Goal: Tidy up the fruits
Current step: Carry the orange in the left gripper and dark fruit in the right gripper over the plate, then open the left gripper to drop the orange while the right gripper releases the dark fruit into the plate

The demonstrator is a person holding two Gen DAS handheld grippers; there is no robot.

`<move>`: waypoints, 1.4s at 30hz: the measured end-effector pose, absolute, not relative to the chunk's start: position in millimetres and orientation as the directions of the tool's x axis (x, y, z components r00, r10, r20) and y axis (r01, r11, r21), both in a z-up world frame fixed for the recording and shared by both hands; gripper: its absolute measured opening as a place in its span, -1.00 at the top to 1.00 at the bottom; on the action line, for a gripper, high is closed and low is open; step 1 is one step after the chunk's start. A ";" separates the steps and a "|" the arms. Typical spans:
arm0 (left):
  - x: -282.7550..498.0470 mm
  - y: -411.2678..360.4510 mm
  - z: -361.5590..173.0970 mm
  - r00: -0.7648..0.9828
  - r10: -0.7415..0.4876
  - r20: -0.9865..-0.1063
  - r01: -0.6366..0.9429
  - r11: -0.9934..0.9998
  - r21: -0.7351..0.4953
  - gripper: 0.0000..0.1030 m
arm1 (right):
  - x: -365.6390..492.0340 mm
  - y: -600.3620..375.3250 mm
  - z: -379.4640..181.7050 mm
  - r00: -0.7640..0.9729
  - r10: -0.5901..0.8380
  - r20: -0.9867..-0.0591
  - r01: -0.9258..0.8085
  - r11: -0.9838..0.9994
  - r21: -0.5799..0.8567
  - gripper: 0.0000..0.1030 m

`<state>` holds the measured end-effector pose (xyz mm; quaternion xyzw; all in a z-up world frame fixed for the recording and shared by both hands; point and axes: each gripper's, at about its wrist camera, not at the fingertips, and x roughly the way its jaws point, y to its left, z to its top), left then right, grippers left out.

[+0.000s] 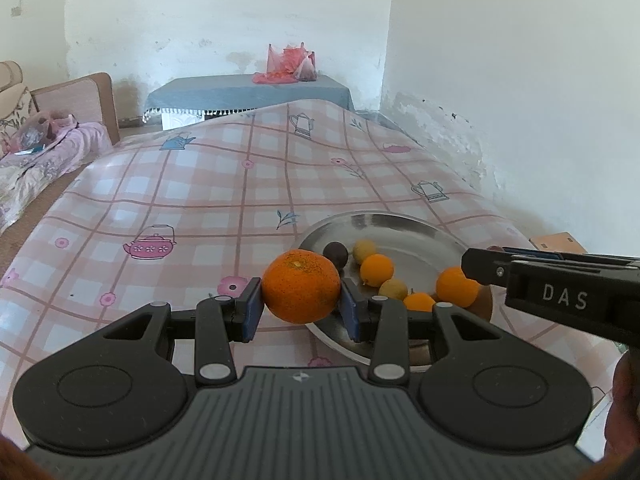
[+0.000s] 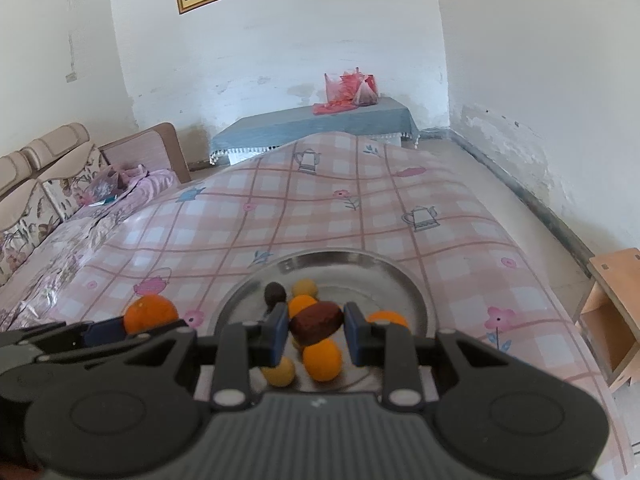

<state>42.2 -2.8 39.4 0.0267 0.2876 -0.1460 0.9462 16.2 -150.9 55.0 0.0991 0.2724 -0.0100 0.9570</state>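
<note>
Already clamped in left gripper point(image 1: 301, 307): big orange point(image 1: 301, 286), held just left of metal plate point(image 1: 420, 240). Right gripper point(image 2: 316, 334) pinching brown fruit point(image 2: 316, 323) directly above plate, nearer the drop.

Big orange point(image 1: 301, 286) is pinched between blue pads, hanging over the metal plate's point(image 1: 404, 226) near-left rim. A dark brown oval fruit point(image 2: 317, 323) is held above the plate too. Small oranges, yellowish ones and a dark round one sit inside.
</note>
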 end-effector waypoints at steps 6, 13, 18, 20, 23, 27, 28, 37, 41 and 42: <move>46.0 -7.6 38.3 0.784 -0.277 -0.556 0.309 0.950 -0.037 0.09 | 18.3 -161.7 51.0 0.848 0.026 -0.530 0.089 0.978 0.191 0.47; 53.2 -16.9 35.5 0.770 -0.296 -0.564 0.333 0.942 -0.041 0.09 | 25.8 -171.6 45.0 0.840 0.021 -0.543 0.102 0.975 0.196 0.47; 58.7 -22.2 33.7 0.761 -0.309 -0.570 0.351 0.936 -0.039 0.09 | 32.6 -175.4 40.8 0.832 0.021 -0.554 0.105 0.975 0.194 0.47; 61.9 -24.6 33.3 0.758 -0.317 -0.571 0.358 0.933 -0.042 0.09 | 36.5 -176.9 39.2 0.829 0.018 -0.559 0.107 0.976 0.190 0.47; 64.5 -27.7 31.3 0.752 -0.325 -0.573 0.370 0.928 -0.041 0.09 | 43.5 -179.7 35.5 0.823 0.020 -0.568 0.109 0.975 0.193 0.47; 69.6 -31.4 27.4 0.740 -0.345 -0.577 0.390 0.919 -0.048 0.09 | 50.9 -183.5 32.2 0.820 0.024 -0.572 0.112 0.973 0.201 0.47; 70.5 -31.8 26.6 0.737 -0.349 -0.579 0.395 0.917 -0.050 0.09 | 52.6 -184.4 31.2 0.819 0.024 -0.573 0.113 0.973 0.202 0.47; 83.3 -40.0 19.8 0.721 -0.374 -0.584 0.422 0.905 -0.057 0.09 | 66.9 -189.7 24.1 0.811 0.030 -0.584 0.117 0.970 0.212 0.47; 88.9 -42.3 16.5 0.713 -0.386 -0.586 0.433 0.899 -0.065 0.08 | 71.2 -189.7 21.7 0.808 0.031 -0.588 0.119 0.969 0.215 0.46; 89.6 -41.9 15.9 0.708 -0.394 -0.586 0.439 0.895 -0.072 0.08 | 72.0 -190.3 21.0 0.807 0.040 -0.589 0.115 0.968 0.223 0.46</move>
